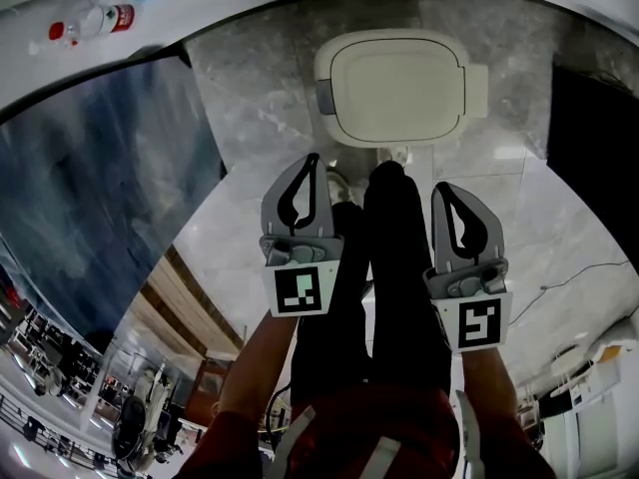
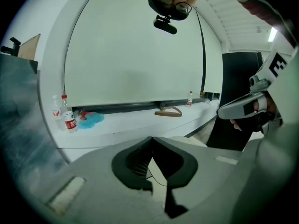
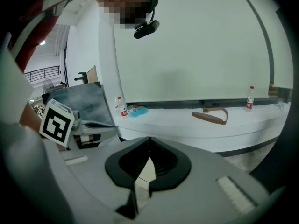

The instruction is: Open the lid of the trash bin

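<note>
The trash bin (image 1: 399, 88) stands on the marble floor ahead of the person's feet, its white lid down flat and a grey tab (image 1: 324, 96) on its left side. My left gripper (image 1: 314, 160) and right gripper (image 1: 440, 188) are held side by side over the person's dark trousers, short of the bin and touching nothing. Both are shut, tips together, with nothing between them. The left gripper view (image 2: 151, 137) and the right gripper view (image 3: 150, 137) face a white wall and counter; the bin does not show there.
A white counter (image 2: 140, 122) holds water bottles (image 2: 68, 118), a blue cloth (image 2: 91, 119) and a brown curved object (image 2: 168, 112). A dark glass panel (image 1: 100, 188) stands left of the bin, a dark opening (image 1: 589, 138) right. A cable (image 1: 569, 277) lies on the floor.
</note>
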A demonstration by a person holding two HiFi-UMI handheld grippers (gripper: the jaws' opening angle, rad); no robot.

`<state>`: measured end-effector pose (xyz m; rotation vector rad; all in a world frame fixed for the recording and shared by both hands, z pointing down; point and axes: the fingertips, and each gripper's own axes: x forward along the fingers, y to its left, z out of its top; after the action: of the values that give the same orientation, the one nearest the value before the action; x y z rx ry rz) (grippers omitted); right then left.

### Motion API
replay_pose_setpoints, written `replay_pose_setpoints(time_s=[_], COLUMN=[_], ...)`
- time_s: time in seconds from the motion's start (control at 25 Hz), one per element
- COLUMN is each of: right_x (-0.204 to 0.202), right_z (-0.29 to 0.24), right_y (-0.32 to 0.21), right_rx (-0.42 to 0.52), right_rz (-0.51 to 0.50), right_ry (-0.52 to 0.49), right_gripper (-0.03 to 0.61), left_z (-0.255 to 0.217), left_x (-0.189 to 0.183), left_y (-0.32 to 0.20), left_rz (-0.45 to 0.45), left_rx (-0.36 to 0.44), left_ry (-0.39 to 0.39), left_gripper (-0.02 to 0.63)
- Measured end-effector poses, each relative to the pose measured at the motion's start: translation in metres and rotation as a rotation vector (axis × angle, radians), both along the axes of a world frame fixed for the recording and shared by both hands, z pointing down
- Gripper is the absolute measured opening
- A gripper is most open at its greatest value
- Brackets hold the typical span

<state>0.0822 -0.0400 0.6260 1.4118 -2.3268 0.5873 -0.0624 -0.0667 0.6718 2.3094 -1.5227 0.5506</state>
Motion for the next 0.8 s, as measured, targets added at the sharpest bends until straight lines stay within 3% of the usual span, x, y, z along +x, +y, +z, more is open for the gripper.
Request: replay_pose_setpoints(time_s=[0.32,0.48,0.8], right_x=[-0.005,-0.009,-0.018], right_z=[0.004,0.004,0.011], right_y=[0.013,0.014,0.021], right_rx=[-0.033,-0.045,-0.072], right_rz=[-0.030,-0.034,-0.068], right_ry=[-0.010,-0.017,-0.019], right_gripper=[0.000,0.000,0.000], left_z=[0.054,0.087,0.120], left_x=[0.011,0.005,0.002], left_y=[-0.010,-0.012,-0.029], left_rz=[0.028,-0.020,-0.001], left_rx=[-0.044,-0.098,-0.154], left_ry=[-0.068,-0.073,-0.090], left_gripper=[0.005,0.005,0.005])
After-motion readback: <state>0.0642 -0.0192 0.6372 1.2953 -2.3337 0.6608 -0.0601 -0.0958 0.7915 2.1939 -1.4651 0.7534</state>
